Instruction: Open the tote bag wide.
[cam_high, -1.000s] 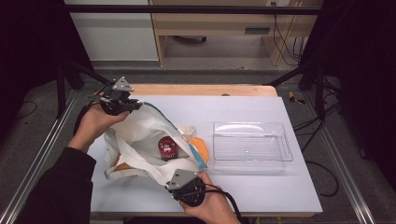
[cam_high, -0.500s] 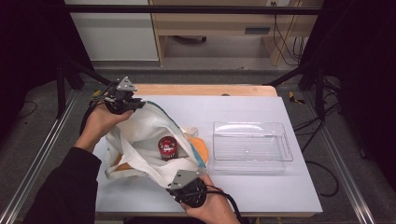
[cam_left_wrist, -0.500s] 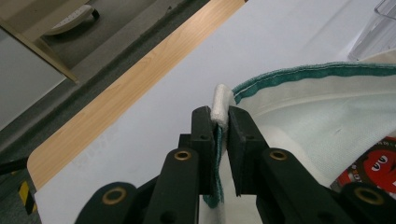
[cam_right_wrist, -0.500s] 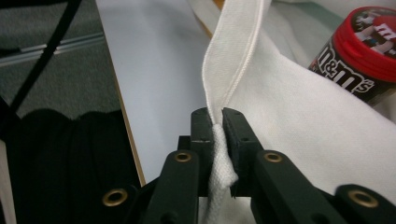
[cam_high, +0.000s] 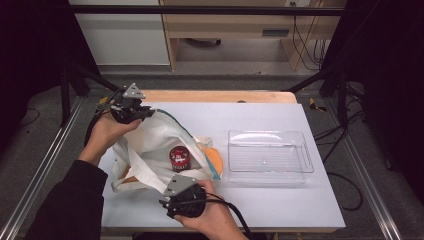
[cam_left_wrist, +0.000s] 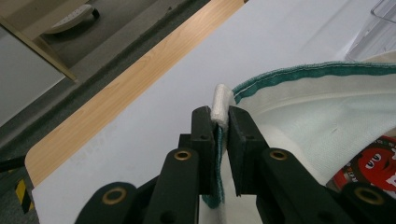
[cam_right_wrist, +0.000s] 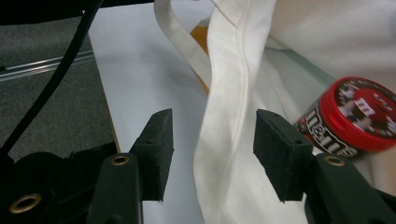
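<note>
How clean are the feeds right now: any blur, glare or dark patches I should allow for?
High view: table evenly lit, surroundings nearly black, clear tray shows faint glints. Left gripper view: sharp on the green bag hem, the tool's near parts soft. Right gripper view: red candy tub and bag strap slightly blurred.

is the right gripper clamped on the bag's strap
No: in the right gripper view the white strap hangs between the right gripper pads with a gap on each side, the jaws having just been opening.

Your white-topped table (cam_high: 260, 200) has a wooden far edge. Beyond it: grey floor (cam_high: 240, 80), white cabinet (cam_high: 120, 40), wooden desk (cam_high: 225, 25). Surroundings dark.
</note>
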